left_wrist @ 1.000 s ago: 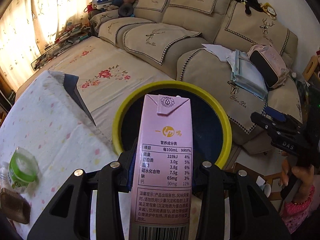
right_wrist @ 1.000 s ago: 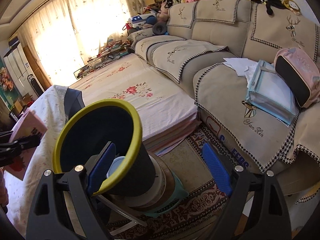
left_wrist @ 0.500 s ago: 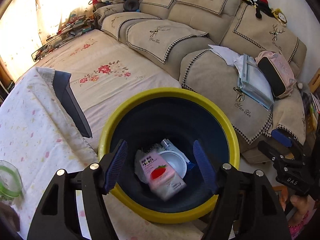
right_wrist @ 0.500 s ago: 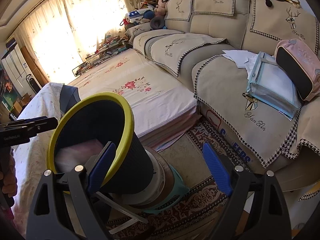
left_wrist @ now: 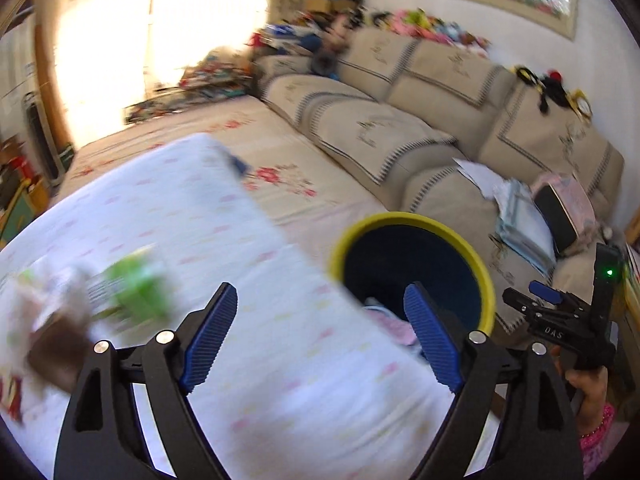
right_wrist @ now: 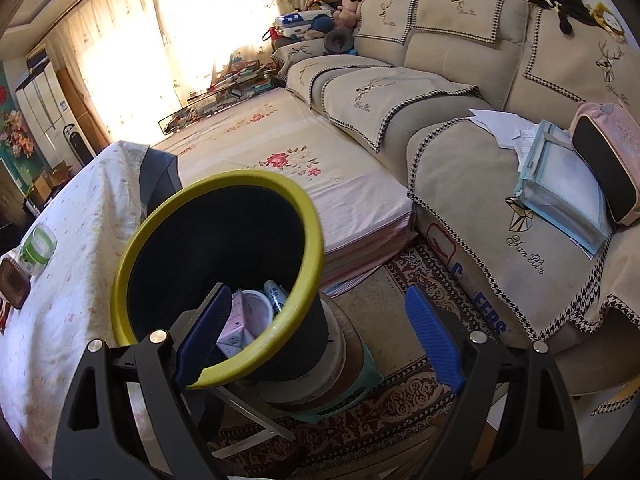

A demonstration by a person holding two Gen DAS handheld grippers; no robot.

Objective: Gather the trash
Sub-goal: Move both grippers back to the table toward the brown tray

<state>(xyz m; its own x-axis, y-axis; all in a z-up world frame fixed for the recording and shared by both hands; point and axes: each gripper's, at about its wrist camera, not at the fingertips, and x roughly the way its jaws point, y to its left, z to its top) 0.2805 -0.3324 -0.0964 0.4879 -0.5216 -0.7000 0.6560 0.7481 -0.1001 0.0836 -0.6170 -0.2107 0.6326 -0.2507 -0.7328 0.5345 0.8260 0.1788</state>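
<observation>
bin (right_wrist: 216,248) mouth: open from above | floor right of bin: clear rug (right_wrist: 404,280) | sofa (right_wrist: 500,208) blocks beyond

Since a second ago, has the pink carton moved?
Yes. The left tool let it go; the carton now lies down inside the bin.

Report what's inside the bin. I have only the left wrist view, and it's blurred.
Observer: A pink carton lies in the bin beside a white cup.
Operator: Check the trash on the table.
Observer: A green-and-white jar stands upright on the table, with a brown item next to it.
Operator: Confirm the right tool.
Observer: The right tool is open and empty, near the bin's rim.
</observation>
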